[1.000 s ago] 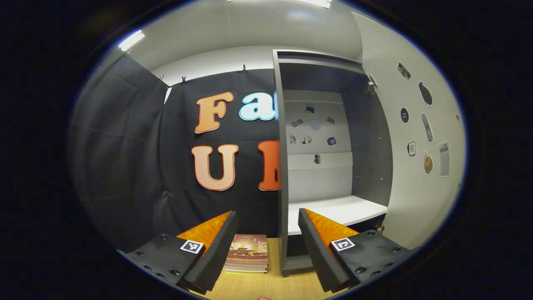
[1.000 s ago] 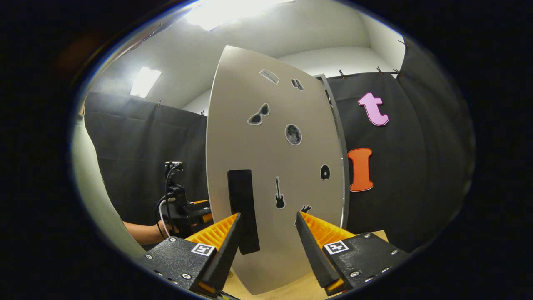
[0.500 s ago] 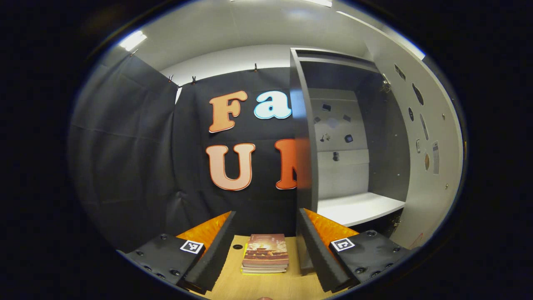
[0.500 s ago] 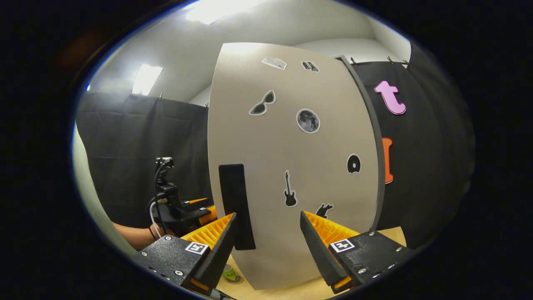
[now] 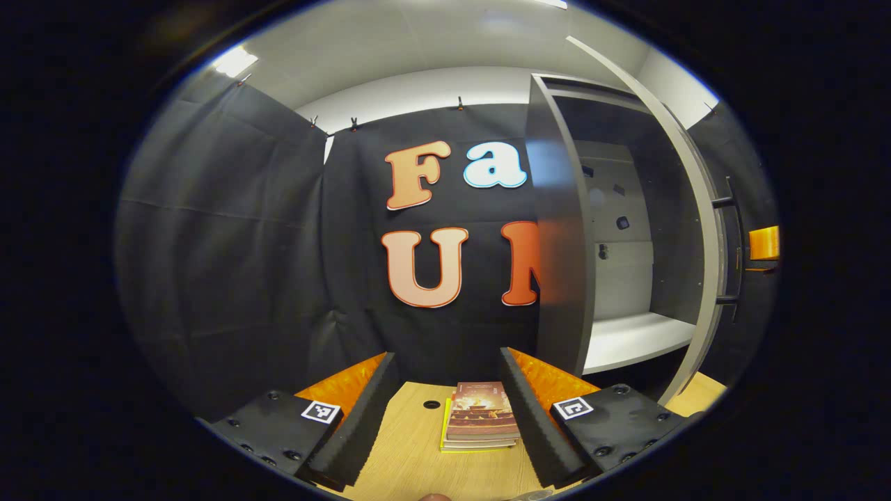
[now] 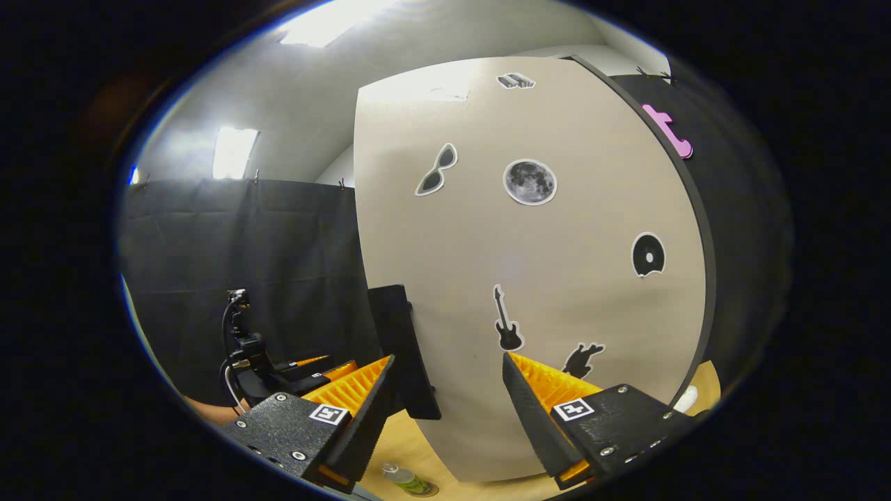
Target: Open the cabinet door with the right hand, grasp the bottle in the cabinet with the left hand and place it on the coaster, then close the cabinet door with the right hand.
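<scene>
My right gripper (image 6: pixel 445 396) has its fingers spread, hanging just in front of the cabinet door (image 6: pixel 529 278) beside the dark handle (image 6: pixel 404 348), gripping nothing. My left gripper (image 5: pixel 445 396) is likewise spread and empty over the table (image 5: pixel 411 459), near a stack of books (image 5: pixel 480 421). The bottle (image 6: pixel 407 479) stands outside the cabinet, on what looks like the coaster, though that edge is blurry. I judge only the door's closing is left. The door carries picture stickers; I find no readable writing.
</scene>
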`<state>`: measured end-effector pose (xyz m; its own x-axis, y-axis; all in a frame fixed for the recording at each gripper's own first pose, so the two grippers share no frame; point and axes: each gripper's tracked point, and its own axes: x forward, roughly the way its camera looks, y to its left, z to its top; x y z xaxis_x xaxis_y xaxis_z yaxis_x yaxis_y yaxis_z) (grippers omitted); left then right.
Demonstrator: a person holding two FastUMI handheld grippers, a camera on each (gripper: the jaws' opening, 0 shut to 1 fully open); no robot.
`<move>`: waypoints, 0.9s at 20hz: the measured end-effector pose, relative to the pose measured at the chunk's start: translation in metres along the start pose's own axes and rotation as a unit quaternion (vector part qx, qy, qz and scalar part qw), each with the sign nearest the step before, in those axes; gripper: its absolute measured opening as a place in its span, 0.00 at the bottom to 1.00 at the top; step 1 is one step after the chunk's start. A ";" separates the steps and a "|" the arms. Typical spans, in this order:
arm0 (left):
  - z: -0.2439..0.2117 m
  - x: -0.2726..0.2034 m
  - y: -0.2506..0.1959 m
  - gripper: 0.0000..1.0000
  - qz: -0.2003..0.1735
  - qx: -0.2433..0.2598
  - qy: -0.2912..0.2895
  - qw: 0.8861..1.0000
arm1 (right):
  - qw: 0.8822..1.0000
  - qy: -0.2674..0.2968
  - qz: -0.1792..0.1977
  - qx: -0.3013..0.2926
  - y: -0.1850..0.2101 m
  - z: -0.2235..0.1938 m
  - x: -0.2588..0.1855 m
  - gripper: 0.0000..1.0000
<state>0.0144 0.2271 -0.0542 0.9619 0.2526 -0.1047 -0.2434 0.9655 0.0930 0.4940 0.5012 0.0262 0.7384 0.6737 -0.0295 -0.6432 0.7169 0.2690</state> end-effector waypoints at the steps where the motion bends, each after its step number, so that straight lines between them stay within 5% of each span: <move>1: 0.003 0.001 0.009 0.96 0.005 -0.001 -0.001 1.000 | 1.000 -0.002 0.000 -0.003 0.008 0.000 0.013 0.92; 2: 0.004 0.002 0.015 0.96 0.009 -0.001 -0.002 1.000 | 1.000 -0.005 -0.007 -0.015 0.013 -0.002 0.024 0.87; 10: 0.008 0.014 0.035 0.95 0.013 -0.007 -0.016 1.000 | 0.995 -0.027 -0.087 -0.042 -0.011 0.011 0.022 0.99; 18: 0.009 0.016 0.036 0.95 0.001 -0.011 -0.010 1.000 | 0.986 -0.017 -0.144 -0.087 -0.010 0.013 0.025 0.96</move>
<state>0.0218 0.2657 -0.0435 0.9635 0.2535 -0.0857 -0.2478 0.9661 0.0720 0.5213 0.5082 0.0349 0.9001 0.4331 -0.0465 -0.4285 0.8996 0.0843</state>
